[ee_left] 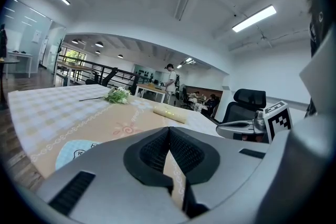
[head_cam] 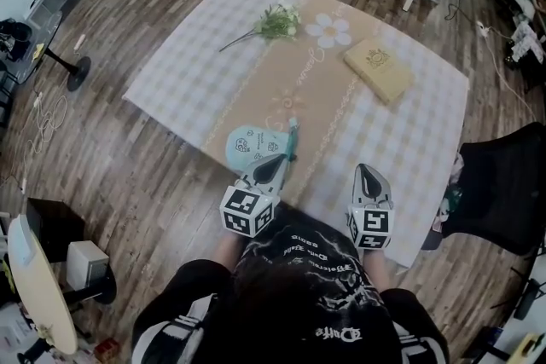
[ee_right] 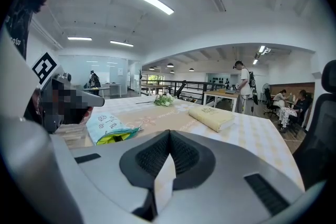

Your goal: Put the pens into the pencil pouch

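With no loose pens showing on the bench [head_cam: 401, 141], the pencil pouch [head_cam: 249, 146] is lying unzipped while the left tongs [head_cam: 277, 163] and right tongs [head_cam: 368, 176] are hovering pinched together, empty, the job seemingly finishing.

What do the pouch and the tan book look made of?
Pouch: soft fabric, matte light blue with printed cartoons; it slumps, mouth gaping on a yellow-green lining. Book: likely card or cloth-covered boards, matte tan, stiff straight edges; cover material unclear.
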A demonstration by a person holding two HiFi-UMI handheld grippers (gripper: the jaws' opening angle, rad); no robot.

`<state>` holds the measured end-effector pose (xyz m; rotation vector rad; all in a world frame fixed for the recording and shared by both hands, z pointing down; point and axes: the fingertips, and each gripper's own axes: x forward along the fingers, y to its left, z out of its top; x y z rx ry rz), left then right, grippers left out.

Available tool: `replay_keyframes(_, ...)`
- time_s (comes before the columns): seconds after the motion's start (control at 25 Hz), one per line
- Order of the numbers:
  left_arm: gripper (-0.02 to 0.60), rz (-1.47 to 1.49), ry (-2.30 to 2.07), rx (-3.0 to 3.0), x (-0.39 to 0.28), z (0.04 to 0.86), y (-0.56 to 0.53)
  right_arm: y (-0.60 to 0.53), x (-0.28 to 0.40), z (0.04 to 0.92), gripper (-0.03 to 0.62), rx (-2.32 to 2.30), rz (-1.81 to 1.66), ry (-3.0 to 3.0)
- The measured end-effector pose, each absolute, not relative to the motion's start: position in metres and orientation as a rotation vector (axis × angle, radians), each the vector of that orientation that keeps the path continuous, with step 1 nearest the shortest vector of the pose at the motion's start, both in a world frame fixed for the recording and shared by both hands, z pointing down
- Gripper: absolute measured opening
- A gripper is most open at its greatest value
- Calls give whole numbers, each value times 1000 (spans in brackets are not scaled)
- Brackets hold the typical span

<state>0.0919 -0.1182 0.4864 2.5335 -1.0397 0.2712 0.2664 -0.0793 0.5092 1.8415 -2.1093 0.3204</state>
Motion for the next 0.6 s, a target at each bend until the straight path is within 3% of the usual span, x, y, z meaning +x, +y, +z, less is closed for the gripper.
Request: replay_keyframes(0.6, 20, 304, -1013, 2549, 100, 485, -129, -85, 262, 511, 6, 1796, 300, -2106)
